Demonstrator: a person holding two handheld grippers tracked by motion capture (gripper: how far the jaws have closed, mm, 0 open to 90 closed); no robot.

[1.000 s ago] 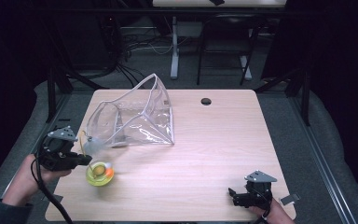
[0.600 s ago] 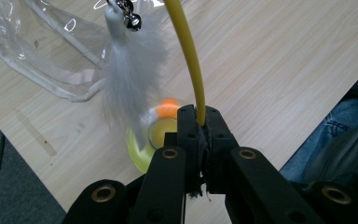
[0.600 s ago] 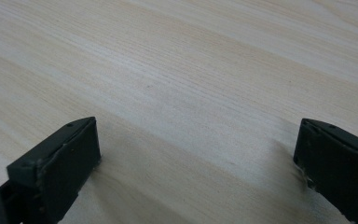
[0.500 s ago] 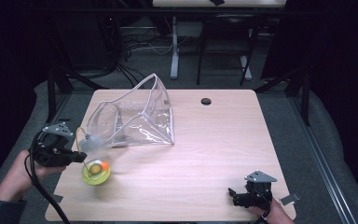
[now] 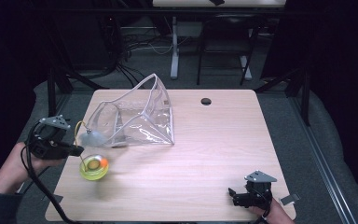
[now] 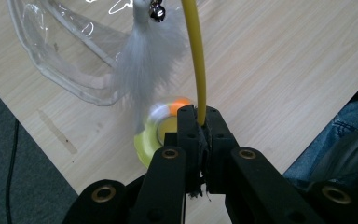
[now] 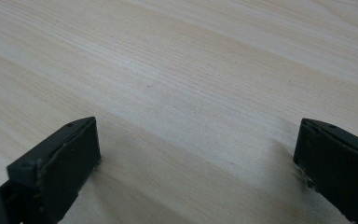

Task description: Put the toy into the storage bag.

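Your left gripper [image 5: 73, 150] has drawn back leftward, jaws clamped on the yellow wand [image 6: 196, 60]; your right gripper [image 7: 196, 172] rests wide open on the table [image 5: 214, 154].

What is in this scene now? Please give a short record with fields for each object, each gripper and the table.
table: pale wood table, with a small dark hole near the far edge
clear bag: transparent plastic bag, lying open on the table's far left part
toy: yellow round toy with an orange ball, near the left edge
wand: yellow wand with a white feather and a small bell
left gripper: shut on the yellow wand
right gripper: open, holding nothing, low over bare wood
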